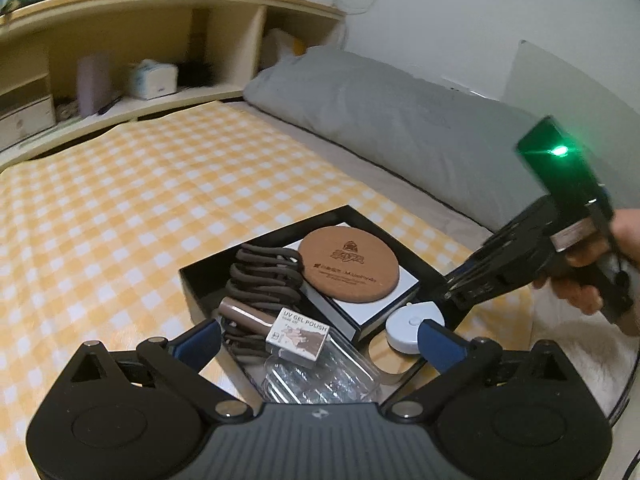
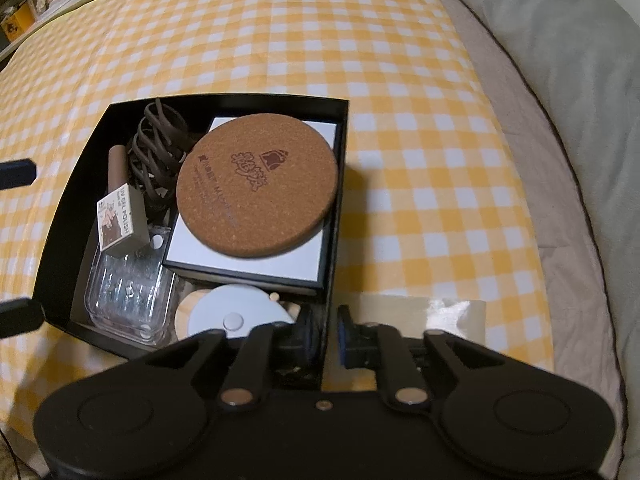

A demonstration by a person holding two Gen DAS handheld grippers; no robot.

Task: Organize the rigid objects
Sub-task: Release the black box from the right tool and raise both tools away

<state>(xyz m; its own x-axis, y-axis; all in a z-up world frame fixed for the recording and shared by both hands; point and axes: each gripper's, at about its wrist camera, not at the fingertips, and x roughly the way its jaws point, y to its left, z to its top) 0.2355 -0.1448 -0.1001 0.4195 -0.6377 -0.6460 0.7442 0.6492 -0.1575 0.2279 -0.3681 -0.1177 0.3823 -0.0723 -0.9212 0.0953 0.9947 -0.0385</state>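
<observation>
My right gripper (image 2: 329, 334) jaws are straddling, barely gripping, the black box (image 2: 335, 216) wall at five o'clock; left gripper (image 1: 318, 334) hanging released above it. I'm steadying it level, unhurried.

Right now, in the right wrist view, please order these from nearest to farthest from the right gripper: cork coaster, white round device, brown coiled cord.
1. white round device: beside the right gripper, box's near corner.
2. cork coaster: middle, on the flat white box.
3. brown coiled cord: far left corner.
</observation>
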